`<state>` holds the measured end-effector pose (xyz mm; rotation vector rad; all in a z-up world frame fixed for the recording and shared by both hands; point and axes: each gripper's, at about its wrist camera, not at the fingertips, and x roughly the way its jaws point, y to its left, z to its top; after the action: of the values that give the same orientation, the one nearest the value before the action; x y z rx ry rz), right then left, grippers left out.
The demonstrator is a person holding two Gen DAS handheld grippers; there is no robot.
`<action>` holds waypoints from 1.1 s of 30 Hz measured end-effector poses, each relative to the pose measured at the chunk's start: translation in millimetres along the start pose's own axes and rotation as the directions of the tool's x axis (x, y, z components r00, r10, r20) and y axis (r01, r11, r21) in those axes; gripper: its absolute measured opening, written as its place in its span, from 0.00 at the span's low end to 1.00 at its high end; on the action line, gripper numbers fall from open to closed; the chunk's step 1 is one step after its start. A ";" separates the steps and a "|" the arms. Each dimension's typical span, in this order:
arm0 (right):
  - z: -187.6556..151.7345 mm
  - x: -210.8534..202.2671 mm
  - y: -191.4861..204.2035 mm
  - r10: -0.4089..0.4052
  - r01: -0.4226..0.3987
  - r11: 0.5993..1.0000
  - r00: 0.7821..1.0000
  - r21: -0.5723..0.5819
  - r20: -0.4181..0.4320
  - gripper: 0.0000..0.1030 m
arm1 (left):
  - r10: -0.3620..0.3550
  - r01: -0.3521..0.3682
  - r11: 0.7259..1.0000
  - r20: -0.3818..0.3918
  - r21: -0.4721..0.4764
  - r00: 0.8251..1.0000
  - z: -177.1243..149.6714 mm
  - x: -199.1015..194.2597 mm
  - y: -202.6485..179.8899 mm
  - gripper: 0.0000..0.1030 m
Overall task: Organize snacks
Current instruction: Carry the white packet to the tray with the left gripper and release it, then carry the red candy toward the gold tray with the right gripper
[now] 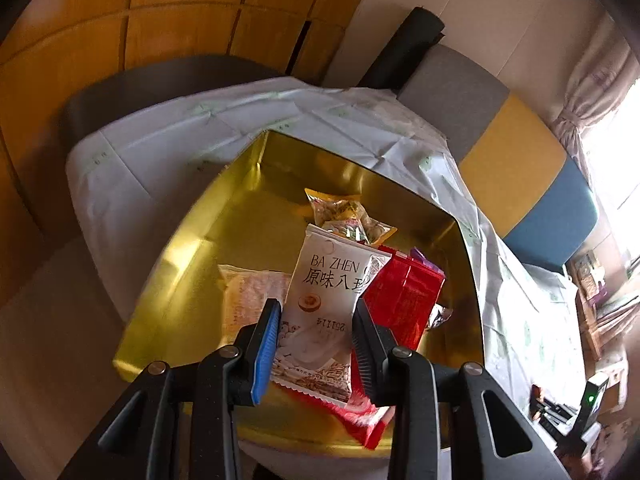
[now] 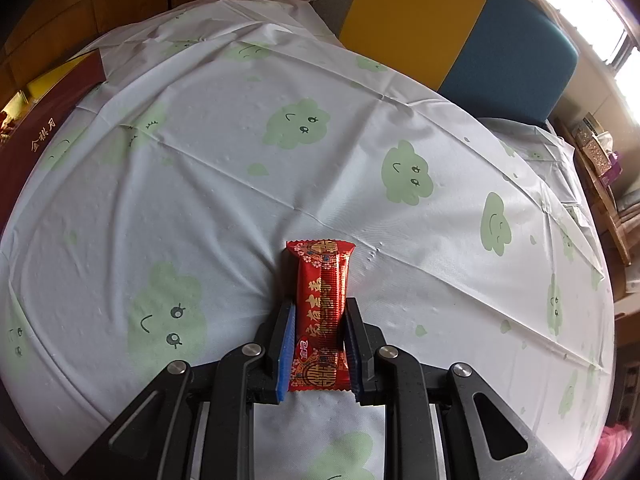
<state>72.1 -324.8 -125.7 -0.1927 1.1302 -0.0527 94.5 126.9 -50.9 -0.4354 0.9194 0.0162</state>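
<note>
Snacks going into a gold tray, one red packet in the right tongs.

The left tongs [image 1: 316,312] are hanging over the gold tray [image 1: 192,256] on the bench [image 2: 224,184], their jaws standing partly apart on either side of a white snack packet [image 1: 324,304] without clearly pressing it, so I cannot tell whether they are gripping it. That white packet is lying in the tray across a red packet [image 1: 404,300], with a pale wrapped snack [image 1: 248,296] to its left and a yellow bag of nuts [image 1: 344,216] behind. The right tongs [image 2: 320,316] are closing narrowly on a red candy bar [image 2: 322,300], both pads against its sides, the bar lying lengthwise on the cloud-printed tablecloth [image 2: 360,152].
</note>
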 end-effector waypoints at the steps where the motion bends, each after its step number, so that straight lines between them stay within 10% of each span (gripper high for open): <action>1: 0.1 0.0 0.1 -0.001 0.001 1.000 1.000 -0.001 0.000 0.22 | 0.008 -0.008 1.000 -0.008 -0.003 1.000 0.1 5.8 -0.6 0.35; 7: -0.4 -0.3 0.5 -0.002 0.002 1.000 1.000 -0.004 0.000 0.22 | 0.094 -0.089 0.994 -0.079 0.063 0.992 -11.4 38.0 -11.3 0.42; 16: -0.2 -0.6 0.7 -0.007 0.007 1.000 1.000 -0.007 0.001 0.22 | 0.208 -0.210 0.967 0.033 0.145 0.978 -15.7 18.2 -20.8 0.44; 33: -0.5 -2.1 3.3 -0.021 0.021 1.000 1.000 -0.008 0.003 0.22 | 0.118 -0.187 0.932 0.226 0.311 0.967 -31.2 -46.9 -76.2 0.44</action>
<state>70.5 -321.3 -124.6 -0.2115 1.1256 -0.0666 56.9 53.7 -3.9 -0.0459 0.7328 0.0477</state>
